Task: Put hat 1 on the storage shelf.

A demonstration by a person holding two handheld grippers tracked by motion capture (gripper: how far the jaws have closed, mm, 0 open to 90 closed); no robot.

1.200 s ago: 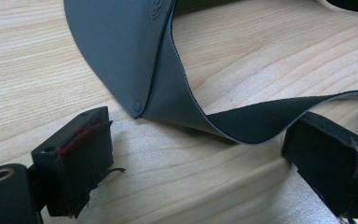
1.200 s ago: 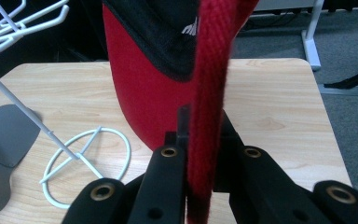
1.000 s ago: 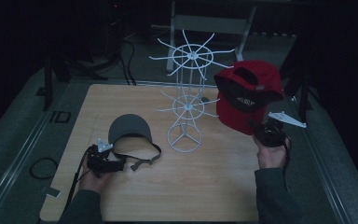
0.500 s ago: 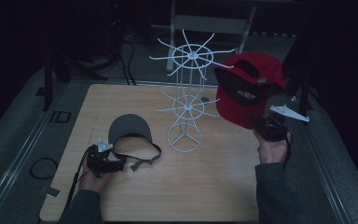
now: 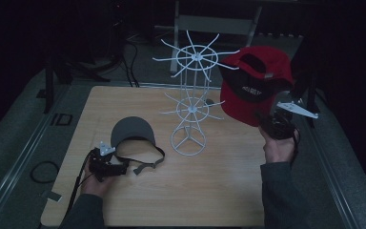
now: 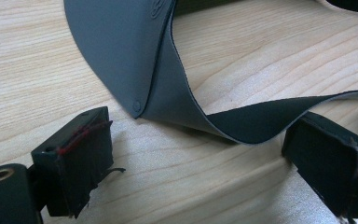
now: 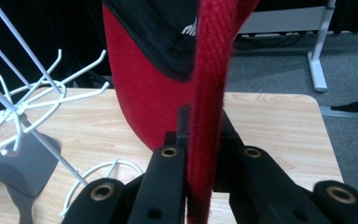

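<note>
Right gripper: up off the table at the right of the high view, jaws clamped tight on the red cap's edge. In the right gripper view the red fabric runs straight down between the two black jaws, pinched there.
Red cap: held in the air above the table's right side, just beside the rack's upper ring of hooks. Its dark inside with white lettering faces the high camera. Whether it touches a hook cannot be told.
Left gripper: low on the table at the near left, pointing right along the visor's strap. In the left gripper view the jaws stand wide apart, with the strap passing between them. The right-hand pad sits just beside the strap; a firm pinch is not visible.
Visor: grey, lying flat on the wood, brim toward the far side, strap curling off to the right. Close up, the brim meets the strap at a small rivet.
Rack: white wire, upright mid-table on a round base, two tiers of radiating hooks, both bare. It stands between the visor and the cap.
Table: pale wood, dim light all round.
Hands: one on each gripper, sleeves coming in from the near edge.
</note>
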